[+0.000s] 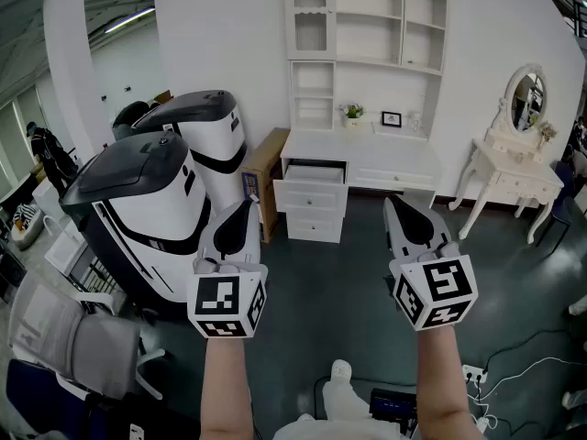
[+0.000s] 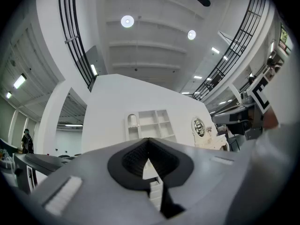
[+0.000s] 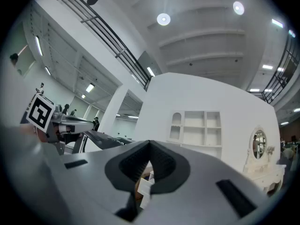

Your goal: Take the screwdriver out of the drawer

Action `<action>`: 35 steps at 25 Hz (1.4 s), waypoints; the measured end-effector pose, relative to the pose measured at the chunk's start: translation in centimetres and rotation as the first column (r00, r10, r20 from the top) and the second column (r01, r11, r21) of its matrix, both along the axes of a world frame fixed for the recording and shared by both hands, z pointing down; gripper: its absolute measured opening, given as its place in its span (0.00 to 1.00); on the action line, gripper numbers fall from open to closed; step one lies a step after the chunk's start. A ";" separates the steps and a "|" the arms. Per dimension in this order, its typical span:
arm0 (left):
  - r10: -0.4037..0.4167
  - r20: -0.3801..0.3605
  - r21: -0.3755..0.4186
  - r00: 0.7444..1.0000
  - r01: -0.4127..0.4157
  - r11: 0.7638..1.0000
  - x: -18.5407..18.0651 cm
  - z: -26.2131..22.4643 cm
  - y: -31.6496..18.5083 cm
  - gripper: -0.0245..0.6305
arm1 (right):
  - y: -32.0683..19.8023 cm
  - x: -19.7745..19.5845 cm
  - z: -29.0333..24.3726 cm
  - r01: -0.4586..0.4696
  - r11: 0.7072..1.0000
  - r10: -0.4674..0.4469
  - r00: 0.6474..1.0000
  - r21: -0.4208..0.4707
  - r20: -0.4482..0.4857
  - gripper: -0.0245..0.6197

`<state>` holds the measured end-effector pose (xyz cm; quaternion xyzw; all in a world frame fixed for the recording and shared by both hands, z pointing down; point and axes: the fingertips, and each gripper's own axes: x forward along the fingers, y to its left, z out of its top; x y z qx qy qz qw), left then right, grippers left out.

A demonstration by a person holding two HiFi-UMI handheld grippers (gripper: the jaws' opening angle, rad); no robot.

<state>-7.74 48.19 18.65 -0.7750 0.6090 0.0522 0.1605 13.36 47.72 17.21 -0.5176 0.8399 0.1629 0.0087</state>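
Both grippers are held up side by side over the dark floor [image 1: 367, 282], aimed at a white desk [image 1: 385, 154] against the far wall and well apart from it. The desk's top left drawer [image 1: 314, 174] stands pulled open, slightly right of the left gripper's line. The screwdriver cannot be made out; the drawer's inside is too small and too far away to read.

The left gripper [image 1: 246, 205] has its jaws pressed together with nothing between them, and so does the right gripper [image 1: 395, 202].

Only the head view shows the open drawer, the black-and-white machines [image 1: 151, 204] at the left and the dressing table [image 1: 514, 177] at the right. The left gripper view tilts up to the ceiling lights [image 2: 127, 21] and the shelf unit [image 2: 151, 124] beyond its closed tips [image 2: 148, 141]. The right gripper view, past its tips [image 3: 149, 144], catches the left gripper's marker cube [image 3: 40, 111] and distant people [image 3: 70, 110].
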 end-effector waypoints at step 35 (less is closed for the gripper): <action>-0.024 0.017 -0.048 1.000 0.025 0.999 7.8 0.4 -30.1 0.05 | -30.8 4.8 1.2 0.109 0.993 -0.108 0.994 -0.043 0.019 0.05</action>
